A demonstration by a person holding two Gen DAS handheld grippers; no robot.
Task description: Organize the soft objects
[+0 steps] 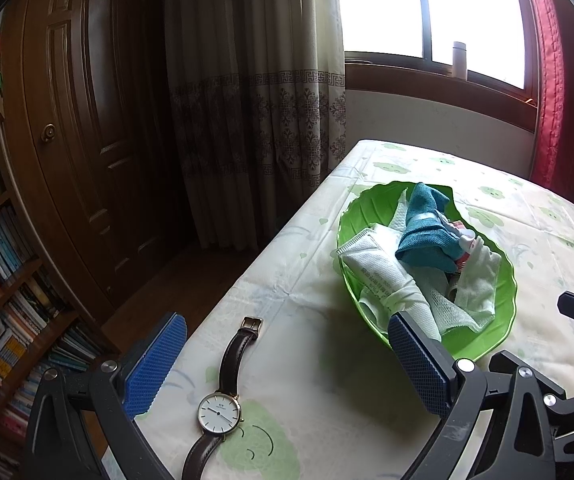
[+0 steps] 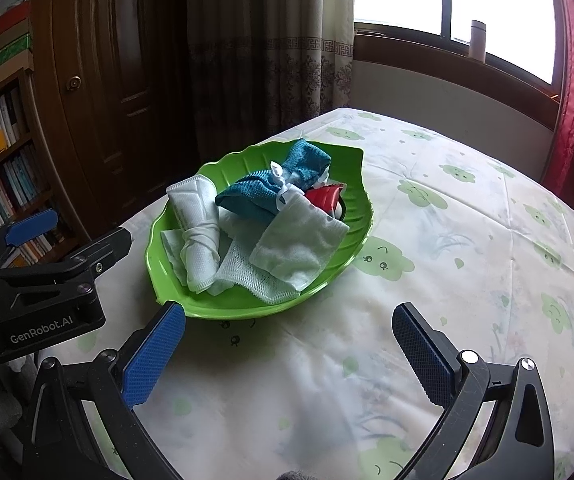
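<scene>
A green leaf-shaped plastic tray (image 2: 159,248) sits on a table covered with a pale cloth printed with green cloud faces (image 2: 467,240), and it serves as the landmark here. Inside the tray lie the soft objects: a rolled white mesh cloth tied round its middle (image 2: 197,224) at the left, a teal knitted cloth bound with a white ribbon (image 2: 263,192) toward the far rim, a pale green folded washcloth (image 2: 299,244) at the right, and a white gauze net (image 2: 255,276) against the near rim; a small red item (image 2: 325,197) shows behind the washcloth, its kind unclear. A wristwatch with a white dial and brown leather strap (image 1: 219,412) lies on the table just beside the tray's left edge, outside it. The left gripper (image 1: 287,364) hovers above the watch with its jaws spread wide and empty; the right gripper (image 2: 289,352) hangs before the near rim of the tray, its jaws likewise spread and holding nothing. Judged from this layout, gathering the soft things into the tray appears largely done, and no grasp is in hand. Any next move calls for checking that no soft item lies outside the tray; the watch, being hard, probably stays where it is.
</scene>
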